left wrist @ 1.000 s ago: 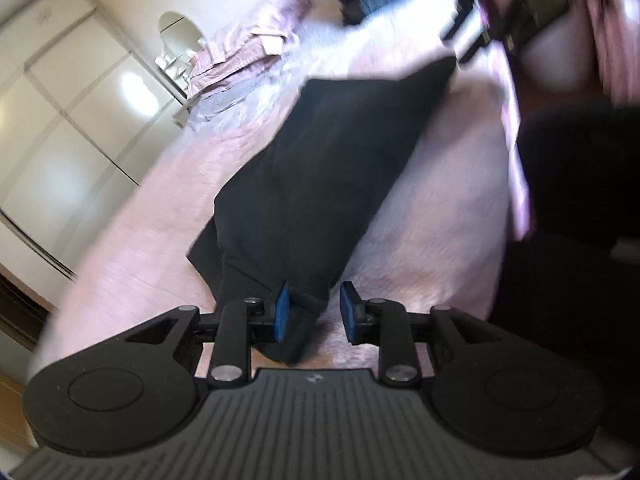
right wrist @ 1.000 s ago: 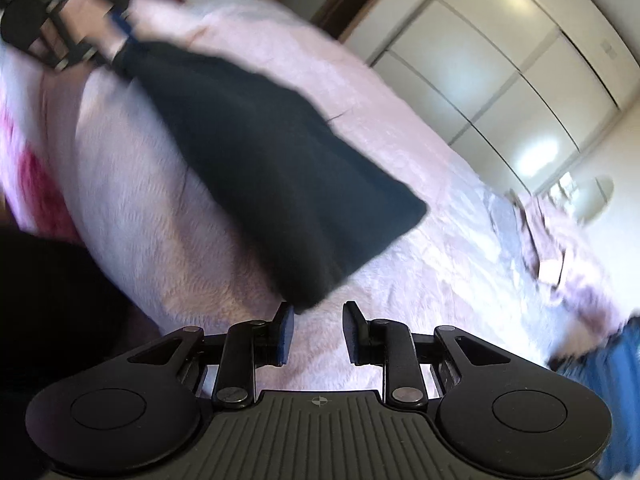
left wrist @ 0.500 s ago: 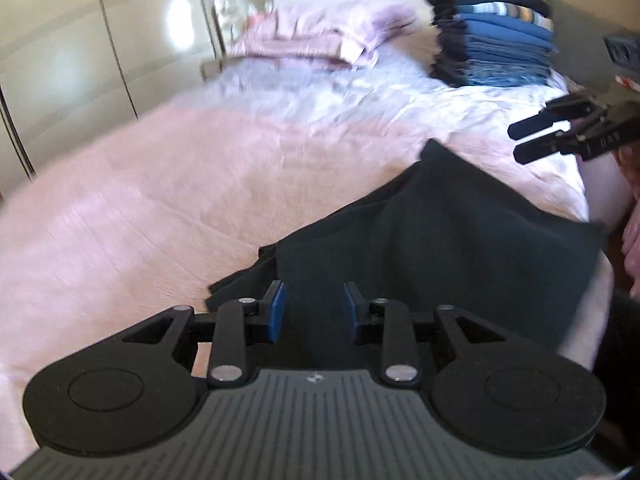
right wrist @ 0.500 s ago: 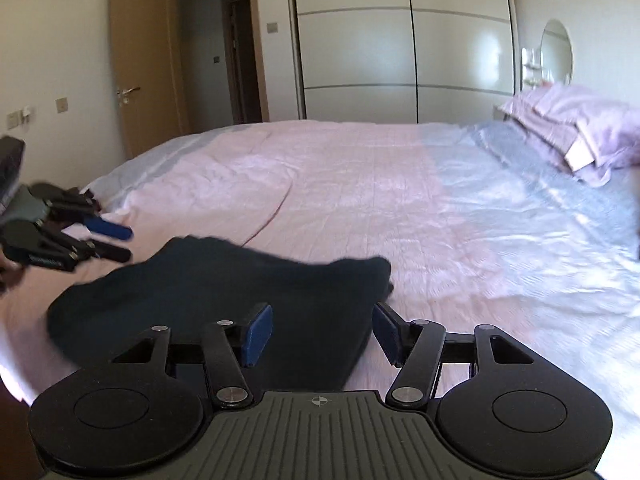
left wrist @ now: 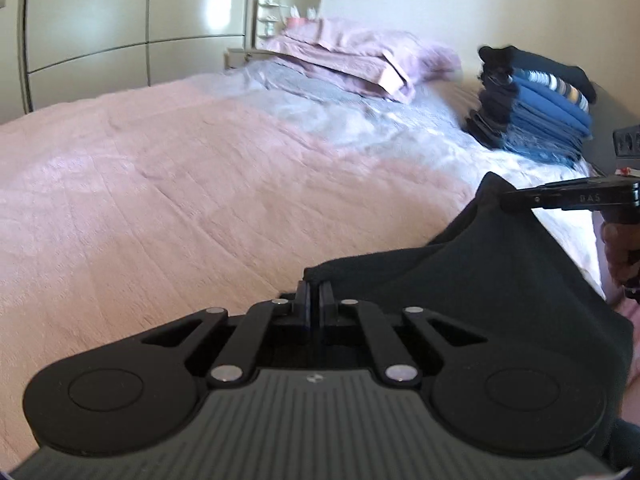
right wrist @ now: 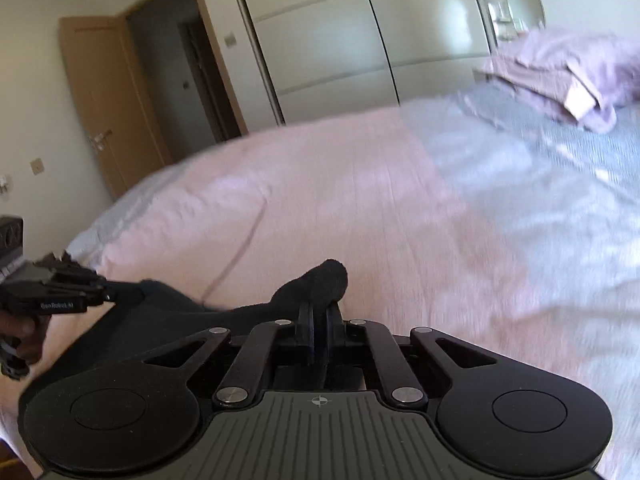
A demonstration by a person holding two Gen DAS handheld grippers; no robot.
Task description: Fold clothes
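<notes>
The left gripper is pinching one corner of the black garment, its fingers closed together on the cloth. The right gripper is clamping another corner of the same garment, fingers drawn tight with fabric bunching above them. The garment is lying spread near the edge of the pink bedspread. A stack of folded blue clothes is sitting beside the lilac pillows
</notes>
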